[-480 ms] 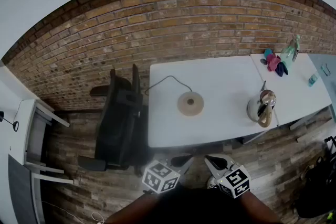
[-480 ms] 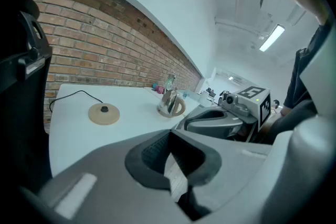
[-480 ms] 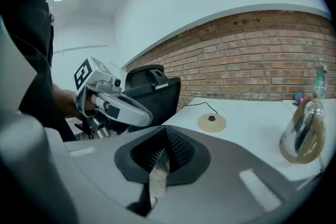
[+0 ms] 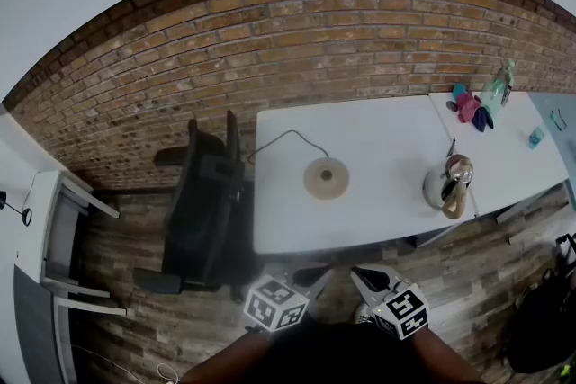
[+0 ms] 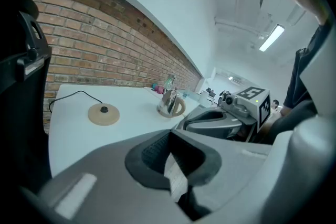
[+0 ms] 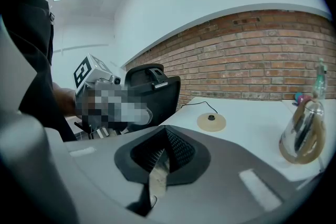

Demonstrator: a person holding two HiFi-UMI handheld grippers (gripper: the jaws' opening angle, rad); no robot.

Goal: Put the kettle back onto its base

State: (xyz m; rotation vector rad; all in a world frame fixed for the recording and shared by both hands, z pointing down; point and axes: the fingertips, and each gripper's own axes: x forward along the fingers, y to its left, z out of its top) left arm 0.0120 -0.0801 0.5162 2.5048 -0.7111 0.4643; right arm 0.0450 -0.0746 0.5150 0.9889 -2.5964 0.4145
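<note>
- Fingers (image 5: pixel 149 155) on the L side, how do they stand?
- Pressed together, nothing btwn them. That's the left gripper (image 5: pixel 176 165). The right gripper (image 6: pixel 157 157) is the same: pads meet, empty.
- Where are the two vs. the base (image 4: pixel 326 178)?
- On its near side, off the table (image 4: pixel 378 139), low over the floor (image 4: pixel 135 319). They're side by side, tips angled toward each other, touching nothing.
- Kettle (image 4: pixel 447 184)?
- Upright on the table, right of the base and well apart from it, close to the near edge. Shiny body, tan handle.
- And the base itself?
- Round, tan, dark stud in the middle, top bare. Its cord (image 4: pixel 288 138) loops off to the far left of it, toward the table's edge.
- Surface & room?
- White table, plain top, set against a brick wall (image 4: pixel 315 40) beyond the base. Wood-plank floor. Black chair (image 4: pixel 202 211) left of the base, at the table's end. Bottle (image 4: pixel 498 87) w/ a few small coloured bits far right of the base, past the kettle, by the wall.
</note>
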